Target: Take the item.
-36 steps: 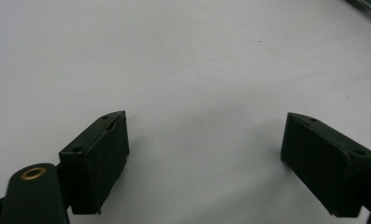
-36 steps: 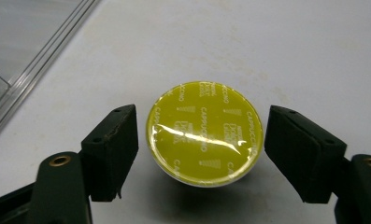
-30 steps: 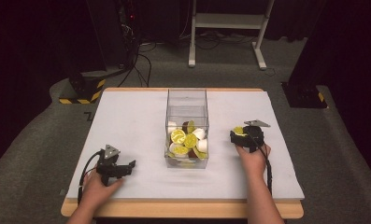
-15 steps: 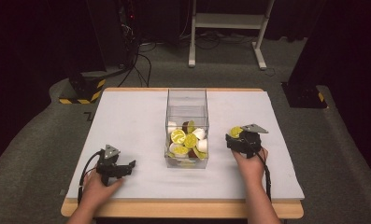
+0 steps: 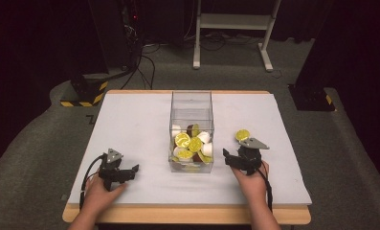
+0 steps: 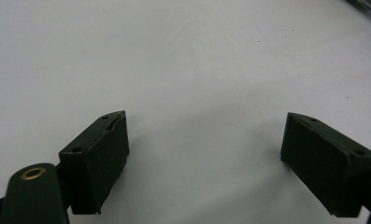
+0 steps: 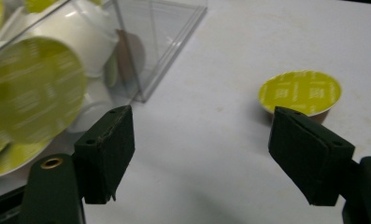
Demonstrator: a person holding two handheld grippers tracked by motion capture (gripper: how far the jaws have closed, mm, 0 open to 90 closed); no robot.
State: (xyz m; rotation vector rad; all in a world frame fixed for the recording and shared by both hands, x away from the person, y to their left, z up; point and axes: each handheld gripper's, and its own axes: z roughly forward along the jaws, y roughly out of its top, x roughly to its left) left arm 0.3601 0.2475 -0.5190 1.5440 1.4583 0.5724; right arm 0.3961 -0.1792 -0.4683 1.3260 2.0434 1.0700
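Note:
A clear plastic box [image 5: 191,112] stands mid-table, its near half holding several yellow-lidded and white coffee capsules [image 5: 193,143]. One yellow-lidded capsule [image 5: 242,135] lies alone on the table to the right of the box. My right gripper [image 5: 228,159] hovers just in front of that capsule, open, with nothing between its jaws. In the right gripper view [image 7: 199,154] the capsule [image 7: 300,92] sits beyond the right jaw and the box [image 7: 141,51] is at the left. My left gripper [image 5: 132,170] rests at the near left, open [image 6: 204,154] over bare table.
The white table surface [image 5: 130,124] stretches wide to the left of the box and behind it. A wooden front edge [image 5: 187,215] runs near the person's forearms. Dark floor with a stand and cables lies beyond the table.
My right gripper has drawn back toward the near edge and slightly left, away from the lone capsule, which stays on the table. The left gripper has not moved.

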